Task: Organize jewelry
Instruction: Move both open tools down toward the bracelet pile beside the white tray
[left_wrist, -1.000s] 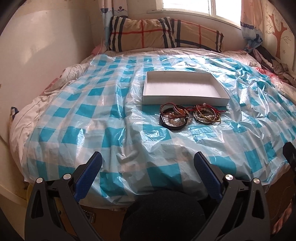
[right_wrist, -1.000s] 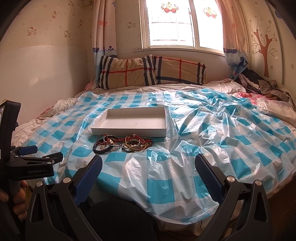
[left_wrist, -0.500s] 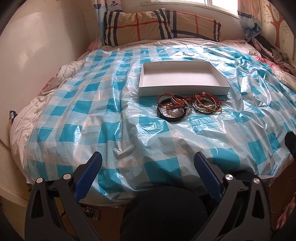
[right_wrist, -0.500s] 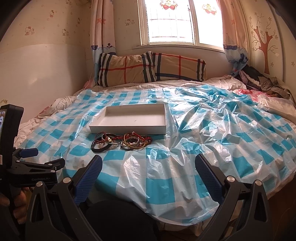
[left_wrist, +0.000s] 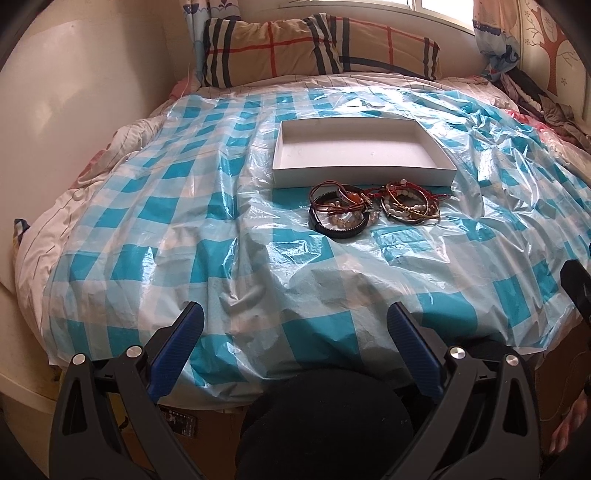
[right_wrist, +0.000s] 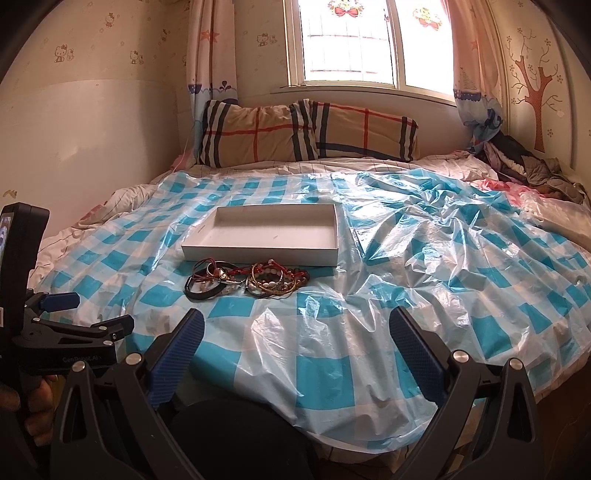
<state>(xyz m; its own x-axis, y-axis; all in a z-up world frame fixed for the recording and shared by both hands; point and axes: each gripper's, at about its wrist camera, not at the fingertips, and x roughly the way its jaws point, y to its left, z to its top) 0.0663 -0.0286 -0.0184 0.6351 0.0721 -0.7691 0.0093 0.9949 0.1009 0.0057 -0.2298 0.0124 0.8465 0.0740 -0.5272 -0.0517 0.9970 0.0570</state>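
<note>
Bracelets (left_wrist: 373, 208) lie in a tangled heap on the blue-checked plastic sheet (left_wrist: 207, 229) over the bed, just in front of the white tray (left_wrist: 362, 176), touching or nearly touching its near wall; the tray looks empty.

Over the last second the left-wrist view has changed most. The pile and tray sat high and small in it; they now sit a little lower and larger, with more of the near edge of the bed below them. I read that as the left gripper (left_wrist: 295, 332) tipping down and easing toward the heap. Its fingers are spread wide and hold nothing, and the pile lies at about one o'clock from them, still well apart.

In the right-wrist view the shift is slighter: pile and tray have drifted a little up the frame and grown. The right gripper (right_wrist: 295, 334) also has its fingers wide apart and empty, with the bracelets (right_wrist: 245, 278) at about eleven o'clock. The left gripper shows at nine o'clock in this view, held in a hand (right_wrist: 33, 406).

So no bracelet has been moved yet. This looks like the approach to the first pick, more likely by the left gripper. Because the bands overlap, lifting one may drag its neighbours.
</note>
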